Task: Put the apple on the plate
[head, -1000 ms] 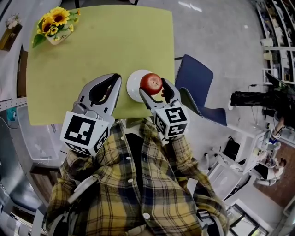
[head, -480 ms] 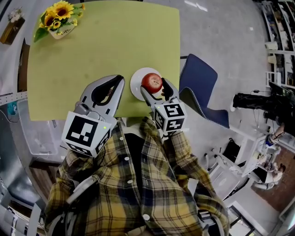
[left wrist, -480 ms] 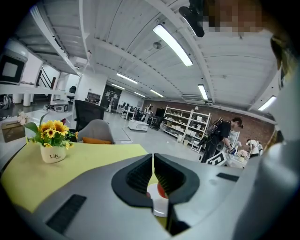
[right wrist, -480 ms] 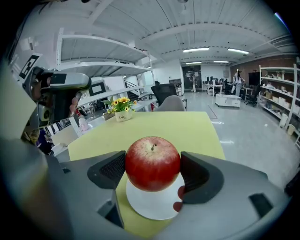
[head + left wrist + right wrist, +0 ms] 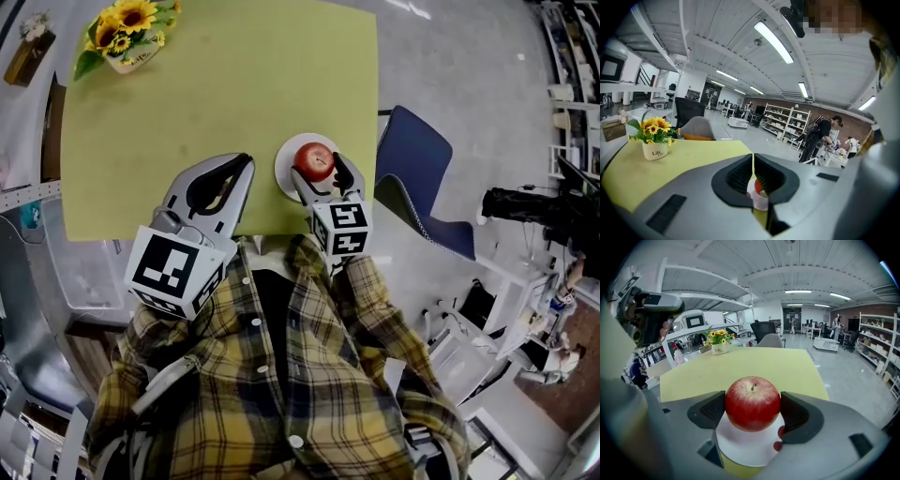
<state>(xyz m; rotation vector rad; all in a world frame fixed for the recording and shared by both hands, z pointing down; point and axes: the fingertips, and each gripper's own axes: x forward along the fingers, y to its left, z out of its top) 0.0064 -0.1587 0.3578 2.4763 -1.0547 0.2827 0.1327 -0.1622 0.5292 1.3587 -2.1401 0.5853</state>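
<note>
Since a second ago the right gripper (image 5: pixel 317 172) has carried the apple (image 5: pixel 314 160) further in over the plate (image 5: pixel 283 170), while the left gripper (image 5: pixel 222 184) has hardly stirred. The right gripper view shows what the head view hides: both jaws are pressed to the apple's sides, with the white plate just beneath, though I cannot tell whether apple and plate touch. The left gripper view shows its jaws together with nothing between them. Both grippers reach forward over the near edge of the table (image 5: pixel 187 103), the left one beside the plate.
</note>
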